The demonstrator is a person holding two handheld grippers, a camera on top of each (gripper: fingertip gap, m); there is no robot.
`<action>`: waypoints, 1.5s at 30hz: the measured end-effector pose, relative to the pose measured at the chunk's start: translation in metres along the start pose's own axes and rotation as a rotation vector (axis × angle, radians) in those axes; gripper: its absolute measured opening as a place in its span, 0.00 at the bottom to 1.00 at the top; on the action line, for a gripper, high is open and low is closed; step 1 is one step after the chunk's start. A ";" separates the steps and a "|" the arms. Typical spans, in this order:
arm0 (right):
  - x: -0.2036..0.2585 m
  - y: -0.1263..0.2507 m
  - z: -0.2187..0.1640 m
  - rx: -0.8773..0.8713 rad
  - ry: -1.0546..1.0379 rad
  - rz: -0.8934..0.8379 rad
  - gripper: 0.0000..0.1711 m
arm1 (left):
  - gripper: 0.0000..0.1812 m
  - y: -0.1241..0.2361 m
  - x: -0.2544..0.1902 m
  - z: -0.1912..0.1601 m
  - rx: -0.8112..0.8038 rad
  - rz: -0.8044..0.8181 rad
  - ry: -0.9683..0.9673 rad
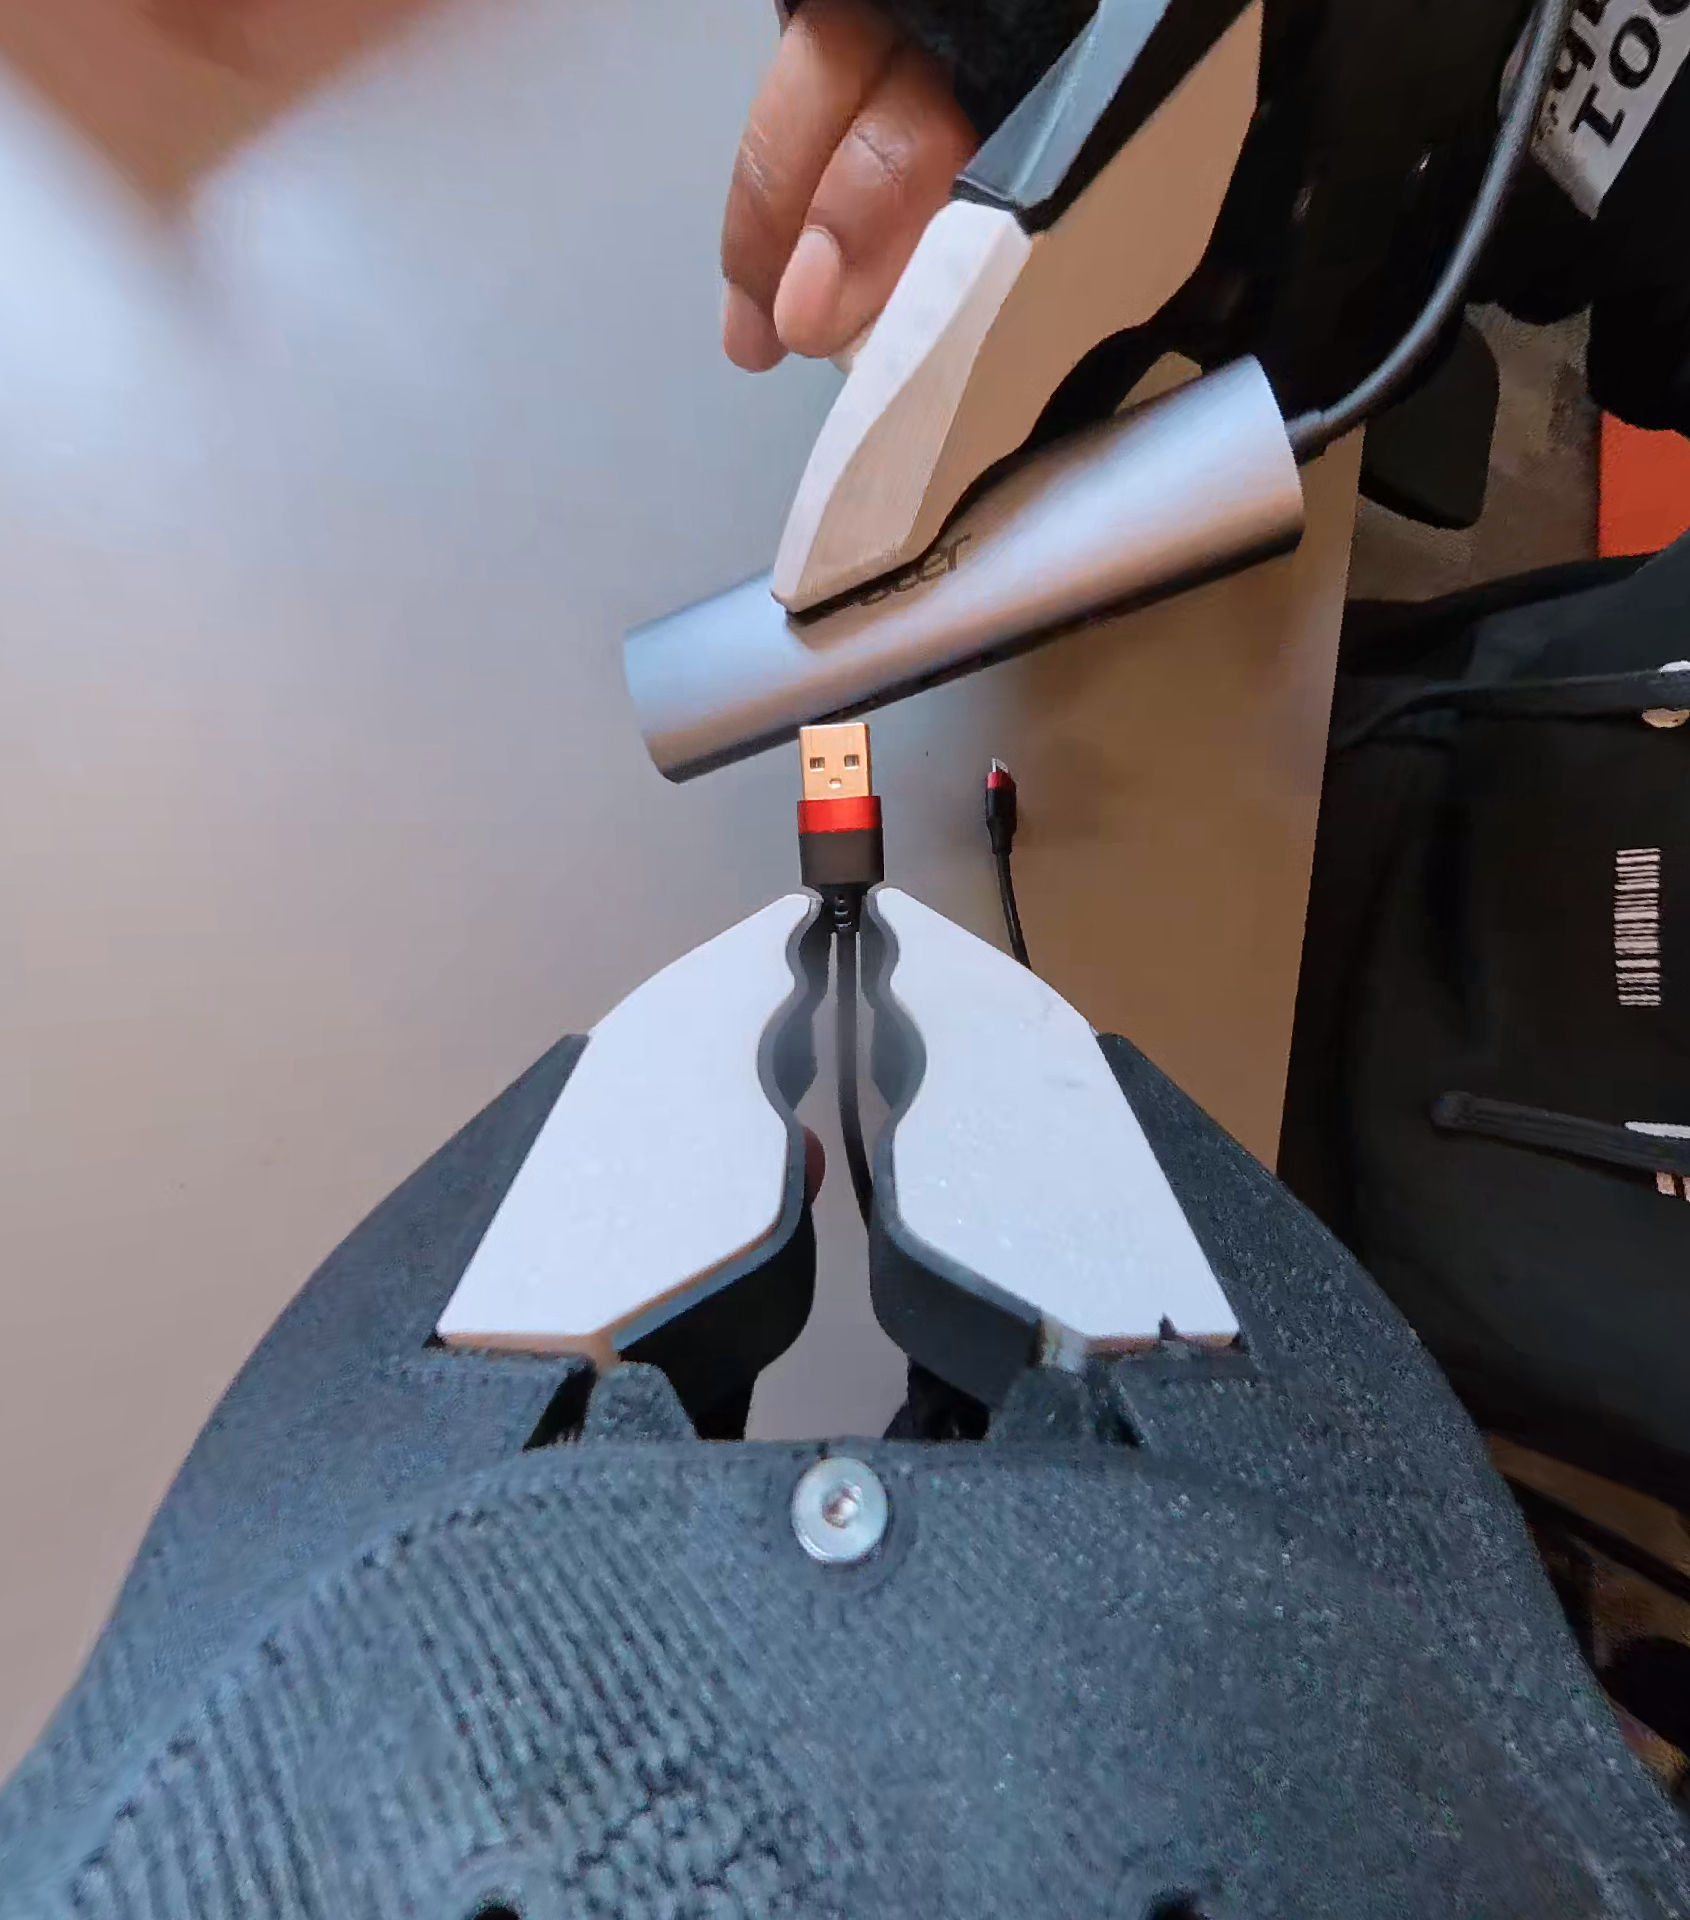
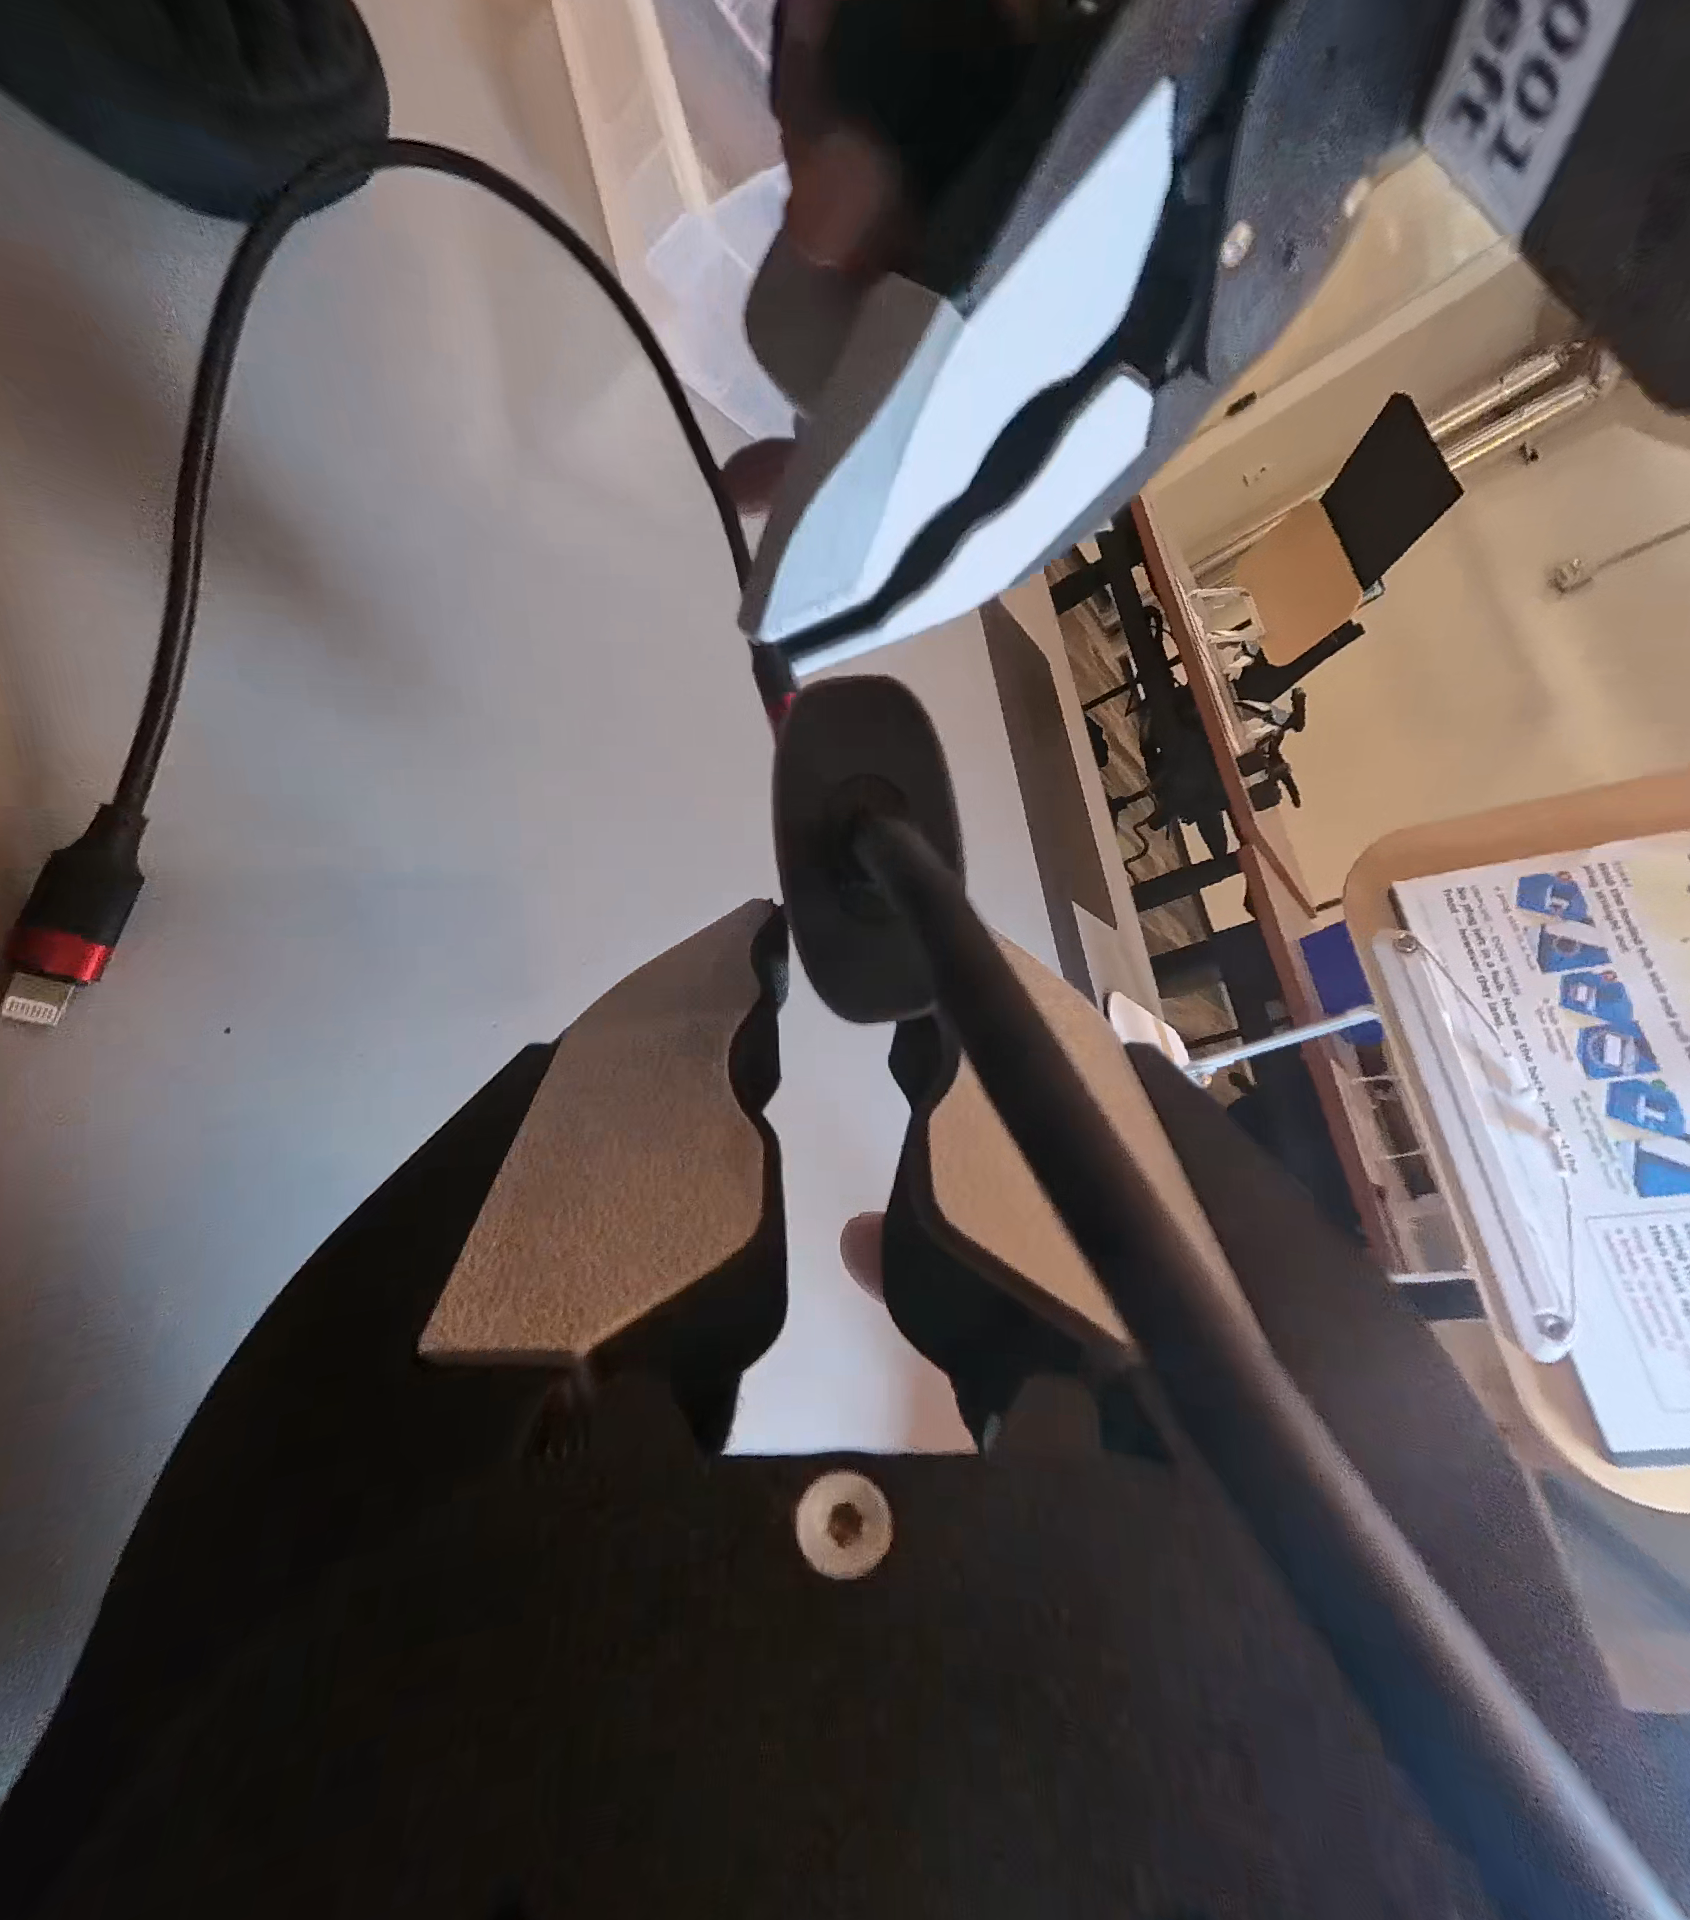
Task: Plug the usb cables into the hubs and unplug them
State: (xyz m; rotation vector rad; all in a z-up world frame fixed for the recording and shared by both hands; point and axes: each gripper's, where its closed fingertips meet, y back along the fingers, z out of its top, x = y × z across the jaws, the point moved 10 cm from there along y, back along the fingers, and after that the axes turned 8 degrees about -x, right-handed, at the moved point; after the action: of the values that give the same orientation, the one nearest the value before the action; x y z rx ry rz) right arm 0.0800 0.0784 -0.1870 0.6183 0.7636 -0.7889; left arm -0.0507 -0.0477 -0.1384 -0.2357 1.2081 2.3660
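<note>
A: The left gripper [image 1: 843, 902] is pinching the black cable [image 1: 849, 1049] just behind the plug [image 1: 836, 795], so the gold tip stands up past the fingertips. Where is the hub?

B: The grey hub [image 1: 966, 613] is in the air, clamped across its flat faces by the right gripper [image 2: 836, 966]. In the left wrist view the plug's tip sits just under the hub's lower long edge, near the end. Whether it has entered a port cannot be told; the ports themselves are not in view.

A: So the step in hand looks like the insertion. What does it call for?

B: Probably squaring up first. The hub lies tilted against the plug, so pushing now could jam the tip on the casing. The hub likely needs turning until the port faces the plug straight on, then a short, straight push.

A: Is the grip on the cable a worry?

B: It may be. The fingers hold the cord, not the stiff plug body, so the plug could bend aside under load. Pressing slowly should help.

A: And the cable's other end?

B: The small connector [image 2: 56, 940] with its red band lies loose on the white table [image 2: 405, 727], well apart from both grippers, so it should not snag.
</note>
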 end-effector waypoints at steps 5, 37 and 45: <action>0.006 -0.004 0.002 0.041 0.105 -0.005 0.10 | 0.03 -0.004 0.004 0.003 0.062 -0.032 0.028; 0.029 -0.007 0.042 -0.178 0.167 0.047 0.10 | 0.00 0.003 -0.029 0.008 -0.214 -0.167 -0.001; 0.010 0.005 0.032 -0.157 -0.044 -0.018 0.10 | 0.04 0.046 -0.049 0.030 -0.413 0.064 -0.248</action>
State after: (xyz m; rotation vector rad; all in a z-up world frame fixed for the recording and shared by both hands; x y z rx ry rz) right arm 0.1002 0.0535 -0.1751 0.4523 0.7840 -0.7490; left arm -0.0286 -0.0629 -0.0699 -0.0319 0.6169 2.5898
